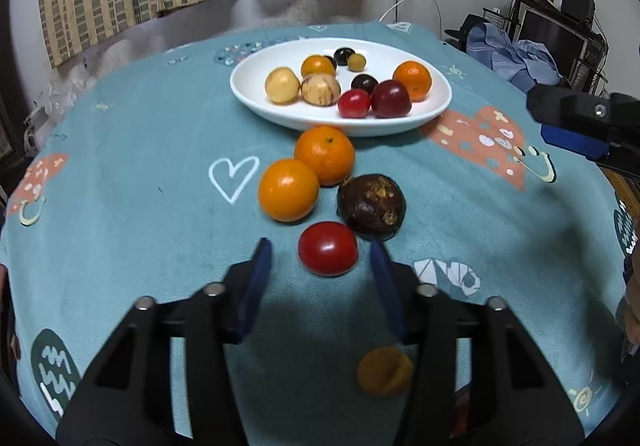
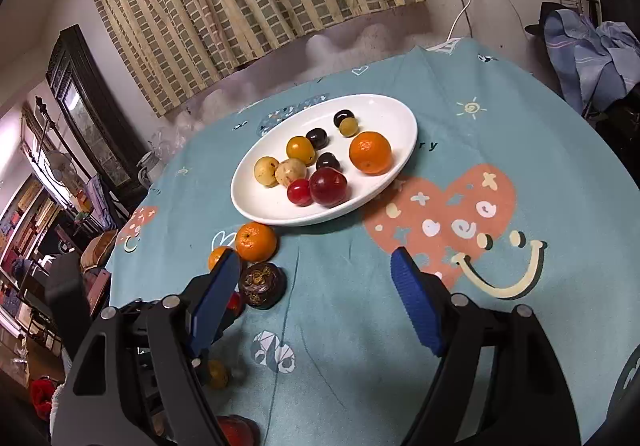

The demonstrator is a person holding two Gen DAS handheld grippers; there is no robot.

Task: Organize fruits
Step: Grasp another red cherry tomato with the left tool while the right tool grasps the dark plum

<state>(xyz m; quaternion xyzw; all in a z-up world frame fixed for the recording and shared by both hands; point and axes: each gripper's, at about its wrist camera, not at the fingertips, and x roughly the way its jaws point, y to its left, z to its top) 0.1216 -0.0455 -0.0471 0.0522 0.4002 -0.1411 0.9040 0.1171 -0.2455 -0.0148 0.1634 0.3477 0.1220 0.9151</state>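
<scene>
Looking down my left gripper (image 1: 322, 252), I see its jaws apart around the red tomato (image 1: 328, 254) without touching it, so I judge this the pick-up step: close, lift, and carry it past the two oranges (image 1: 289, 190) and the dark brown fruit (image 1: 372, 206) to the white plate (image 1: 248, 94) on the teal cloth (image 1: 120, 186). From the right gripper (image 2: 316, 278), jaws are wide and empty over bare cloth; its left finger hides most of the tomato, and a small yellow fruit (image 2: 218, 374) below is blurred.
</scene>
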